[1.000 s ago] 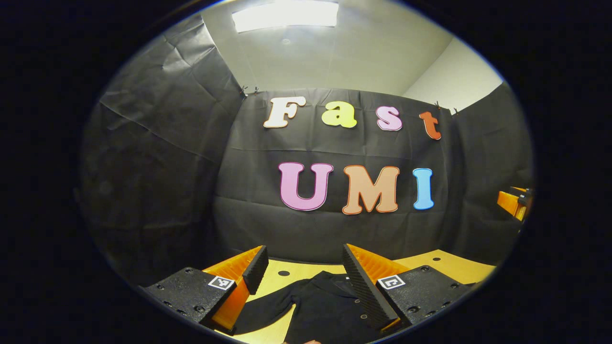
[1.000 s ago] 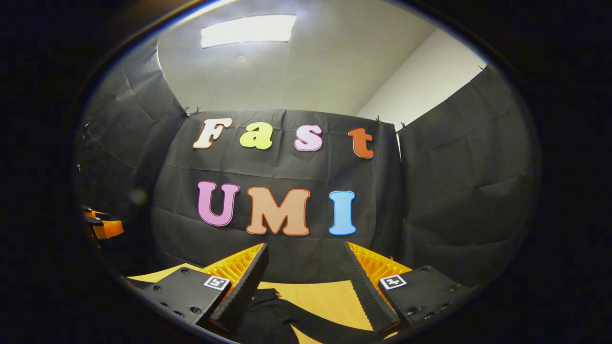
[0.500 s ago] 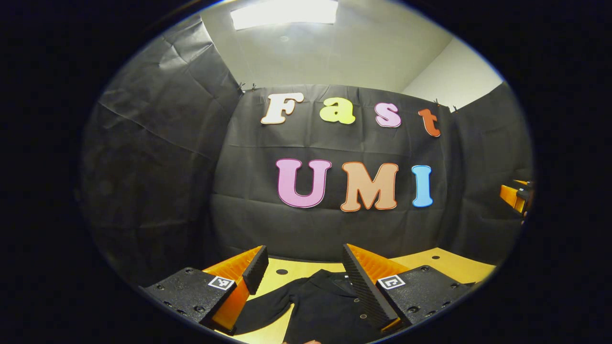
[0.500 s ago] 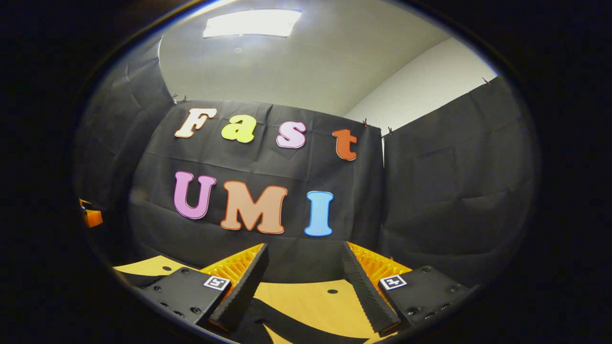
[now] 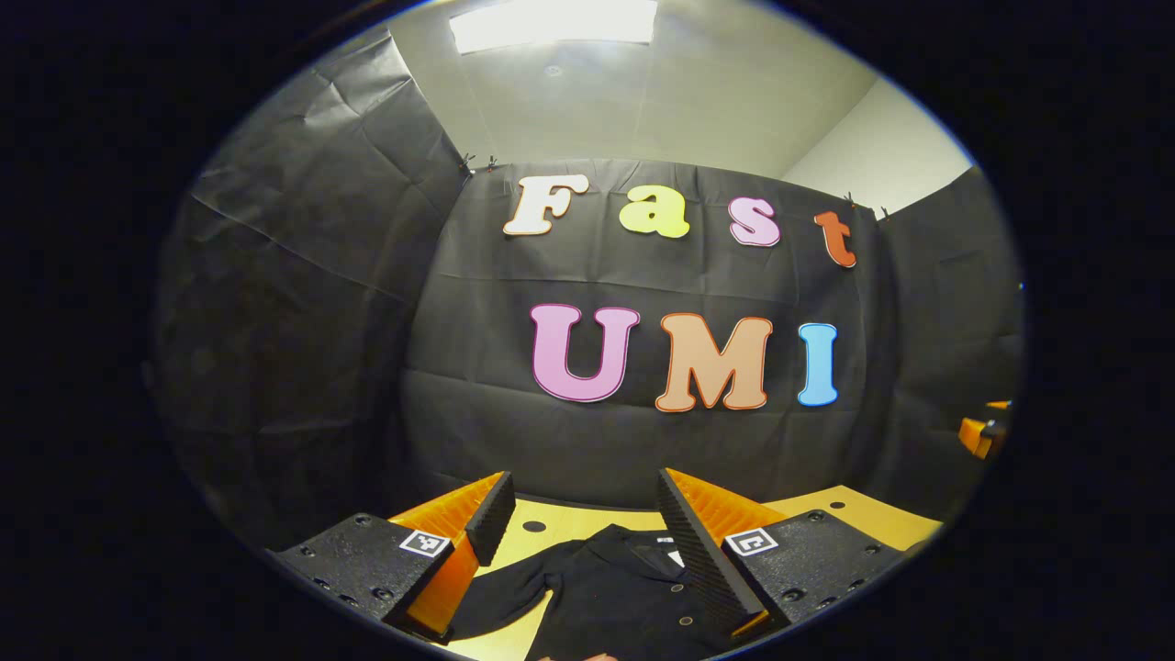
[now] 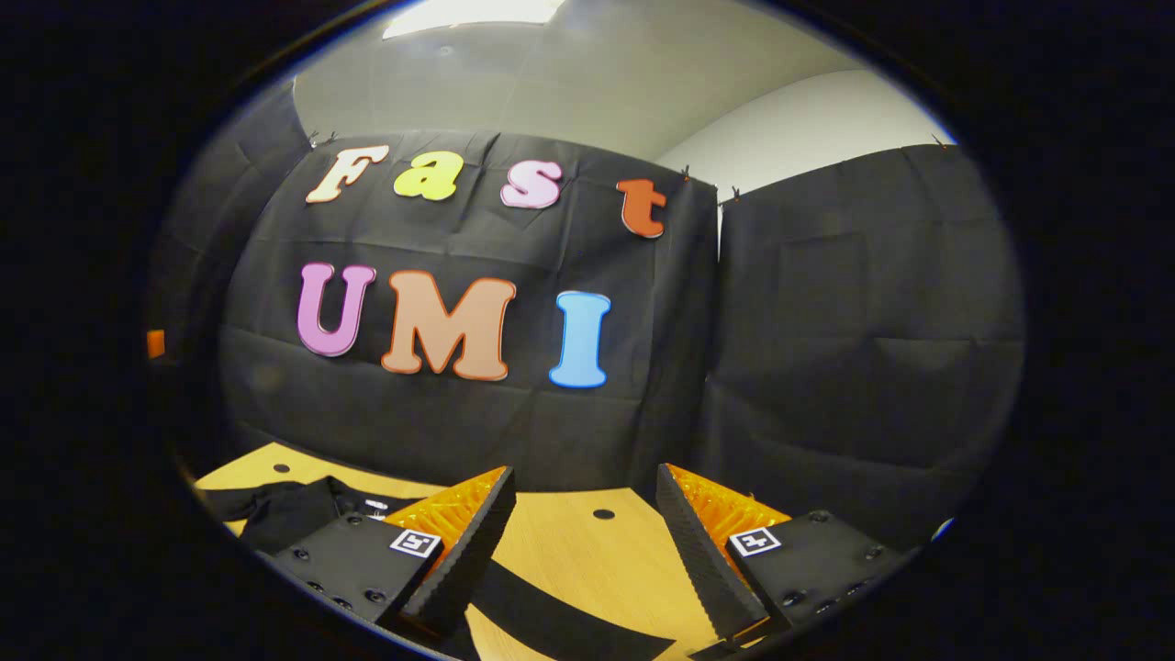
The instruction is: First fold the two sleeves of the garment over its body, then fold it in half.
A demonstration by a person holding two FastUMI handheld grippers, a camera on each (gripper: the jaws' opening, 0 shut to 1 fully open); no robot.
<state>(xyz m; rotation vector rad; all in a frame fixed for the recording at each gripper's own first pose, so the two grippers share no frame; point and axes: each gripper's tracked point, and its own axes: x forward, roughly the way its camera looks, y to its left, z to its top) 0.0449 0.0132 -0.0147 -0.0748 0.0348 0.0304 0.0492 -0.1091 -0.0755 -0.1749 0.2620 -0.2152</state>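
Both hand-held grippers, L (image 5: 580,528) & R (image 6: 584,523), jaws apart above black garment (image 5: 615,597) on table (image 6: 587,560).

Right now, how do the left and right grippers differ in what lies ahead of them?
The left gripper has the garment's buttoned body and collar between its fingers; the right gripper has mostly bare table, crossed by one outstretched sleeve. For the right gripper, the collar sits off to its left. Both are open, holding nothing.
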